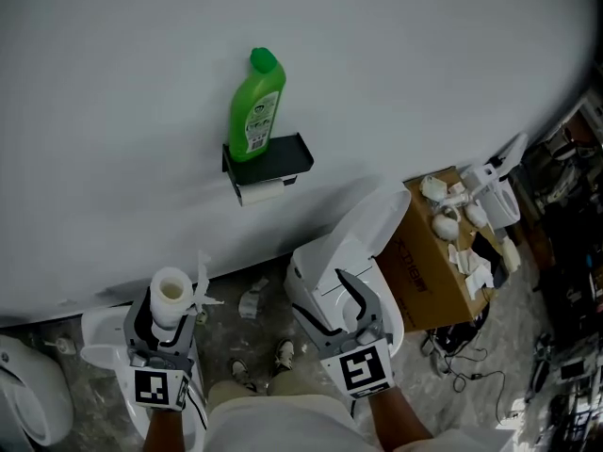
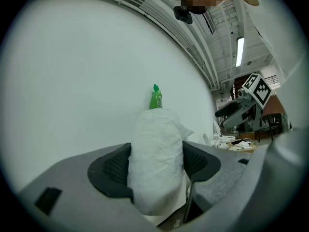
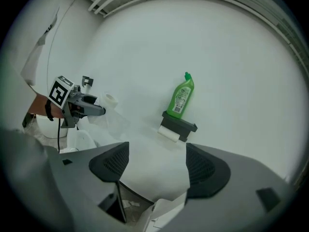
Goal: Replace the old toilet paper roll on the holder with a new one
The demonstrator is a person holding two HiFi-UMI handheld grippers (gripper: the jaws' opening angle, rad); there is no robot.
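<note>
A black wall holder (image 1: 275,162) carries a green bottle (image 1: 256,104) on its top shelf, and the old roll (image 1: 260,192) hangs under it, nearly used up. My left gripper (image 1: 170,311) sits low at the left, below the holder and well away from it. It is shut on a new white toilet paper roll (image 1: 171,293) that stands upright between the pads (image 2: 155,164). My right gripper (image 1: 337,307) is open and empty, low and right of the holder. Its view shows the holder (image 3: 180,124), the old roll (image 3: 168,133) and the bottle (image 3: 181,98) ahead.
A white toilet (image 1: 344,249) with its lid up stands below the holder. Right of it a cardboard box (image 1: 429,264) holds white odds and ends. Paper scraps (image 1: 251,301) lie on the floor. A white fixture (image 1: 33,401) sits at the lower left, and cables (image 1: 462,361) run at the right.
</note>
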